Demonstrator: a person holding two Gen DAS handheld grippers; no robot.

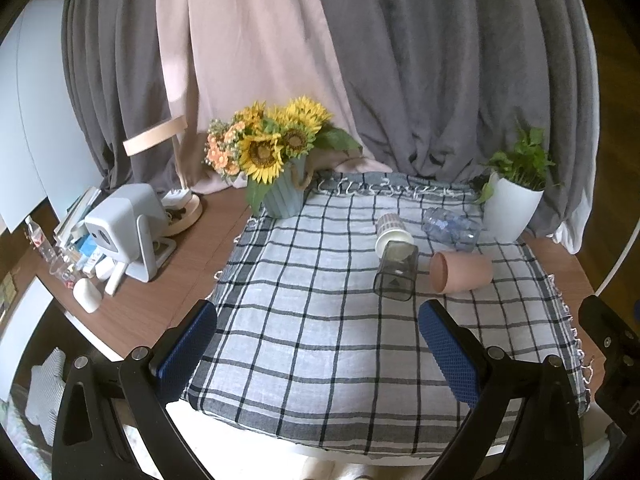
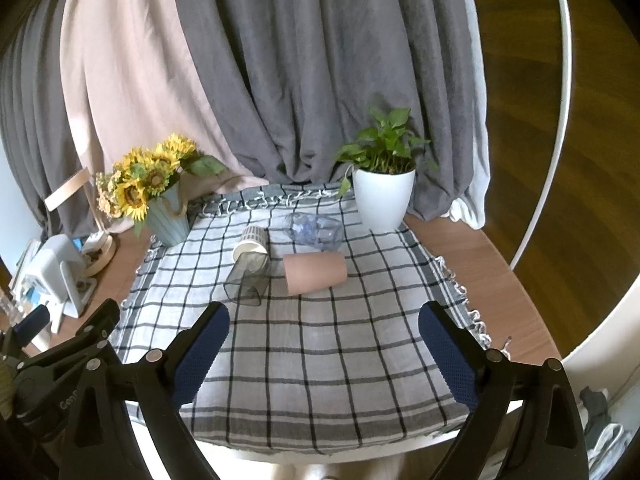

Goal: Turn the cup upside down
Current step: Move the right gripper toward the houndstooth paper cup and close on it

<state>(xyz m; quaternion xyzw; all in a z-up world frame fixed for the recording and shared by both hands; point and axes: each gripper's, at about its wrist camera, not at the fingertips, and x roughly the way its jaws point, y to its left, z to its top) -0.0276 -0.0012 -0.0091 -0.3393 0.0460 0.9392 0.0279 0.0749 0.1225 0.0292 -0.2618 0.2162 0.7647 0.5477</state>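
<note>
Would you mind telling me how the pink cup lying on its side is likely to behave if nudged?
The pink cup lies on its side on the checked cloth, so it will probably roll, curving since it tapers. It looks empty, likely light. The smoky square cup beside it might block it.

4 cups (image 1: 460, 271) on cloth (image 1: 304, 320), plants (image 1: 516, 196) behind

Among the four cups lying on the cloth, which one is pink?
The pink cup, lying on its side at the right of the group. The others are a grey transparent one, a striped paper one and a clear bluish one.
</note>
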